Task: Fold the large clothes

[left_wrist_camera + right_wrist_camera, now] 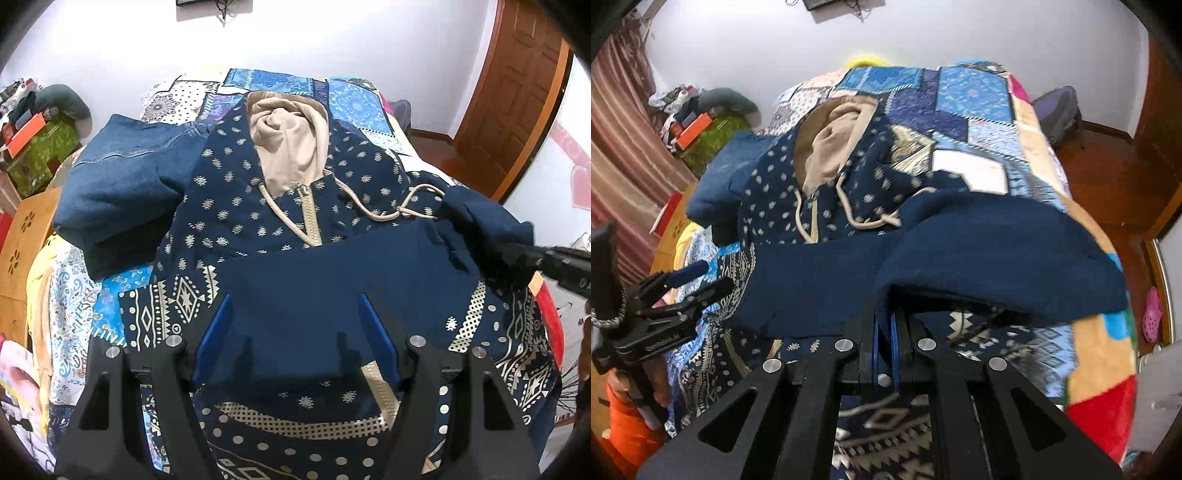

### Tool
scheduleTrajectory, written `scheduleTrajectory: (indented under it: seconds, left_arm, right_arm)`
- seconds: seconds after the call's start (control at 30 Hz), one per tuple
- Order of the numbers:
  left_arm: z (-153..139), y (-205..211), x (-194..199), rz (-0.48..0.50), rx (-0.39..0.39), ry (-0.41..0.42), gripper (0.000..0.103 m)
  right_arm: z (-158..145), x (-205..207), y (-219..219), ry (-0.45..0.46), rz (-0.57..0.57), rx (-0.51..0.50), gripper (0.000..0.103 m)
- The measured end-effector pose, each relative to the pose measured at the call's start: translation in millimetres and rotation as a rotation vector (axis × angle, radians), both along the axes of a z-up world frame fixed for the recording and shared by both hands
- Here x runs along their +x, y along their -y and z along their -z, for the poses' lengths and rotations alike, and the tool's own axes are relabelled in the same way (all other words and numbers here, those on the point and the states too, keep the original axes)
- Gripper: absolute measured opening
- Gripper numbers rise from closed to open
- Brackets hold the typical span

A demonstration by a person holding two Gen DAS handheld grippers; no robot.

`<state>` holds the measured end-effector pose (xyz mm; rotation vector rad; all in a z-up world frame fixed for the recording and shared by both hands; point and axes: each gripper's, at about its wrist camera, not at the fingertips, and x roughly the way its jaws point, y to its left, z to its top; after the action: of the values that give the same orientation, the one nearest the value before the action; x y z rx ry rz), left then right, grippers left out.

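A navy hoodie (280, 206) with beige patterns, a beige-lined hood (284, 147) and a zip lies face up on the bed. Its plain navy sleeve (332, 280) is laid across the chest. My left gripper (295, 306) is open above the sleeve, its blue fingers (218, 325) spread wide and empty. My right gripper (884, 325) is shut on the sleeve (997, 251) near the shoulder fold, holding it lifted over the hoodie's right side. The right gripper shows at the right edge of the left wrist view (554, 266). The left gripper shows at the left of the right wrist view (683, 291).
A folded denim garment (125, 192) lies on the bed left of the hoodie. The patchwork quilt (979, 122) covers the bed. A cluttered green box (40, 151) and a wooden piece stand at left. A wooden door (517, 103) is at right.
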<state>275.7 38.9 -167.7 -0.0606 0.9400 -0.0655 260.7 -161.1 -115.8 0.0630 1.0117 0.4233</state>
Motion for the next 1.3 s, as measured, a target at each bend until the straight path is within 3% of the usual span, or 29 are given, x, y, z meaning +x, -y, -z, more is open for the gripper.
scheduleTrajectory:
  seconds: [0.3,0.37,0.43,0.5,0.7,0.97,1.07,1.17,1.27,1.3]
  left_arm:
    - [0.4,16.0,3.4,0.041,0.015,-0.001,0.069]
    - [1.3,17.0,4.6,0.043,0.016,-0.003,0.069]
    - [2.5,18.5,6.2,0.044,0.016,-0.007,0.069]
    - [4.2,19.3,8.2,0.044,0.018,-0.012,0.069]
    - [8.8,20.7,12.6,0.04,0.017,-0.025,0.069]
    - [11.6,25.0,15.7,0.051,0.028,-0.032,0.069]
    - [12.9,23.3,16.8,0.045,0.03,-0.037,0.069]
    - [14.7,20.5,18.2,0.032,0.027,-0.044,0.069]
    - [15.6,17.9,18.1,0.021,0.028,-0.048,0.069]
    - [15.7,17.4,17.7,0.02,0.029,-0.047,0.069]
  right_arm:
    - [-39.1,-2.3,58.6,0.098,0.192,0.079,0.013]
    - [-41.5,-1.1,74.4,0.096,0.243,0.11,0.021]
    - [-42.0,-1.0,85.1,0.097,0.278,0.128,0.045]
    - [-42.2,-1.5,96.7,0.099,0.32,0.147,0.056]
    - [-27.7,8.2,129.6,0.058,0.412,0.22,0.062]
    - [64.4,43.1,166.0,-0.231,0.56,0.389,0.062]
    - [88.5,48.6,173.0,-0.289,0.605,0.424,0.062]
    - [96.4,52.7,177.6,-0.278,0.645,0.433,0.059]
    - [95.3,57.4,178.7,-0.256,0.684,0.39,0.037]
    - [94.4,58.9,178.9,-0.255,0.689,0.376,0.021]
